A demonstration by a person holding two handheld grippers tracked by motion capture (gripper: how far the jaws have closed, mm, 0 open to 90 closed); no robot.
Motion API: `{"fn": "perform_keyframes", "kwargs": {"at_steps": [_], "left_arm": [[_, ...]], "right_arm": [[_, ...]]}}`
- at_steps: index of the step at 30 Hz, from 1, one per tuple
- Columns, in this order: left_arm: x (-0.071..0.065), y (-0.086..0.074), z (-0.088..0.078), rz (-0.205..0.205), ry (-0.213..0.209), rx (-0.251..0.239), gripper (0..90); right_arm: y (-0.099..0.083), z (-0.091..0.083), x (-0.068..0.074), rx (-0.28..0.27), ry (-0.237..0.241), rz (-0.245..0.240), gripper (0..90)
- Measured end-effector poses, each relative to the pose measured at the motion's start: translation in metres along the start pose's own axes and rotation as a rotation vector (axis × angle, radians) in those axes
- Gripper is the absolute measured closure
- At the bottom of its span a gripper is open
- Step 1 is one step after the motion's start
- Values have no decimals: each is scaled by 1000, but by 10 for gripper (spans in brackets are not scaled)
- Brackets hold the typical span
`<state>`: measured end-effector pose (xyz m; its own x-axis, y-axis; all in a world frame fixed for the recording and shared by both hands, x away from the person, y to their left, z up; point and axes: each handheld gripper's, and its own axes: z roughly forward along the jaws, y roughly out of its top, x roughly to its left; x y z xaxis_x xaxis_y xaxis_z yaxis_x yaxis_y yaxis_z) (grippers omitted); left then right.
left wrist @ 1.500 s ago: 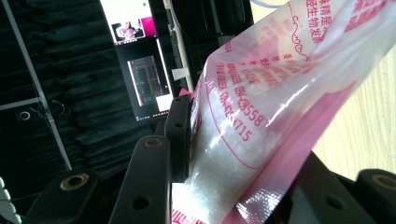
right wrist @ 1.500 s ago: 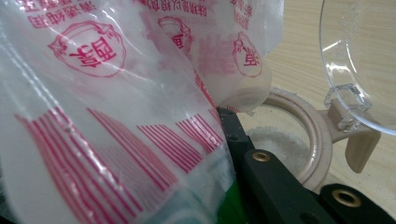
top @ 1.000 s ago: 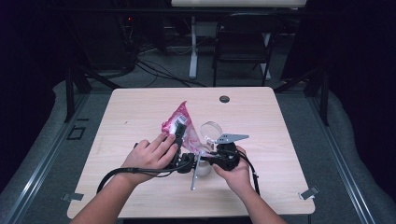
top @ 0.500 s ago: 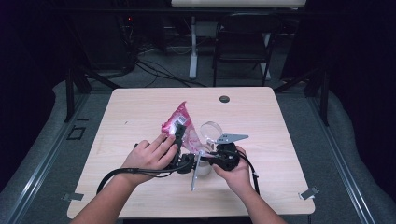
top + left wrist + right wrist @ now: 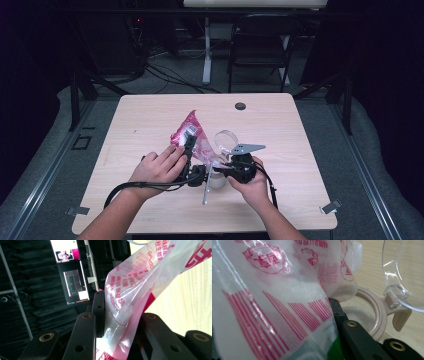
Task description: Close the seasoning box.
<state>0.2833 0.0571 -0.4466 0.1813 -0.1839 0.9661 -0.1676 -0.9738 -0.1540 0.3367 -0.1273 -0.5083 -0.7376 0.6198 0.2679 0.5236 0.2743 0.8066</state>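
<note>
- My left tool pinches the pink-and-clear plastic bag; in the left gripper view the bag runs up from between the two black jaws, film pressed in the gap. The jaws have just been closing further, with the bag between them.
- My right tool is pressed together on the lower part of the same bag; in the right gripper view the film lies across the jaws and covers the left one.
- The bag is held up off the worktop, tilted, top end pointing up and away from me, lower end down between my two hands.
- White granules show inside the bag through the clear film in both gripper views.
- Just beside the bag's lower end, a round container with a beige rim sits on the worktop, with white granules inside.
- Its clear hinged lid stands flipped open on the far side; in the high view the lid sits just right of the bag.
- One bag corner hangs over the container rim in the right gripper view; I can't tell if it touches.
- My left hand and right hand sit close together at the near middle of the worktop.
- A small dark round disc lies near the far edge, well apart from everything else.
</note>
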Motion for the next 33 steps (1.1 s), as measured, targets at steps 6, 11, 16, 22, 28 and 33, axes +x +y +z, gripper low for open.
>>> {"fn": "perform_keyframes", "kwargs": {"at_steps": [6,11,16,22,28,33], "left_arm": [[-3,-6,-1,-39,-16,1,761],[-8,-10,-1,-68,-48,10,771],[-15,-15,-1,-115,-71,16,778],[-26,-21,-1,-174,-93,29,784],[-33,-26,-1,-225,-98,38,786],[-41,-30,0,-251,-110,44,789]], "right_arm": [[1,-1,1,-7,1,-7,900],[0,-1,1,-15,-14,-7,900],[1,-3,0,-23,-16,-6,900],[1,-1,1,-29,-16,-8,900],[1,-1,3,-29,-17,-16,898],[1,0,4,-29,-20,-23,878]]}}
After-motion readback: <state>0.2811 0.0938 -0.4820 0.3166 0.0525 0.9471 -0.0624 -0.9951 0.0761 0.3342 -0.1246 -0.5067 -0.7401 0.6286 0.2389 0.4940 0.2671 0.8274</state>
